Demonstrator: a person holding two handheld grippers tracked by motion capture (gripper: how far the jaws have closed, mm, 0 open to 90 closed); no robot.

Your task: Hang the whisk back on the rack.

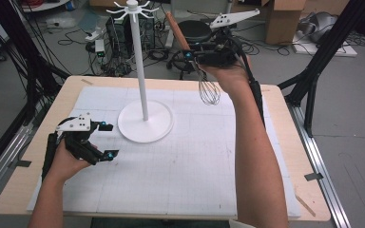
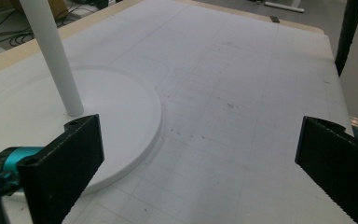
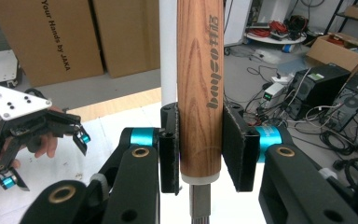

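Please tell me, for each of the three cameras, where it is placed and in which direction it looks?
High view: above the table's near side, looking forward and down; both forearms, left hand-held gripper, right hand-held gripper gripping the whisk.
Left gripper view: looks past its open jaws over the mat.
Right gripper view: looks along jaws clamping the whisk's wooden handle.
Shared: all three show the white stand.

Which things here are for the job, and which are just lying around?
For the job:
- whisk with a wooden handle, clamped in the right gripper
- white stand with hooks on top
- left gripper, open beside the stand's base

Just lying around:
- cardboard boxes
- computers and cables on the floor
- black stool
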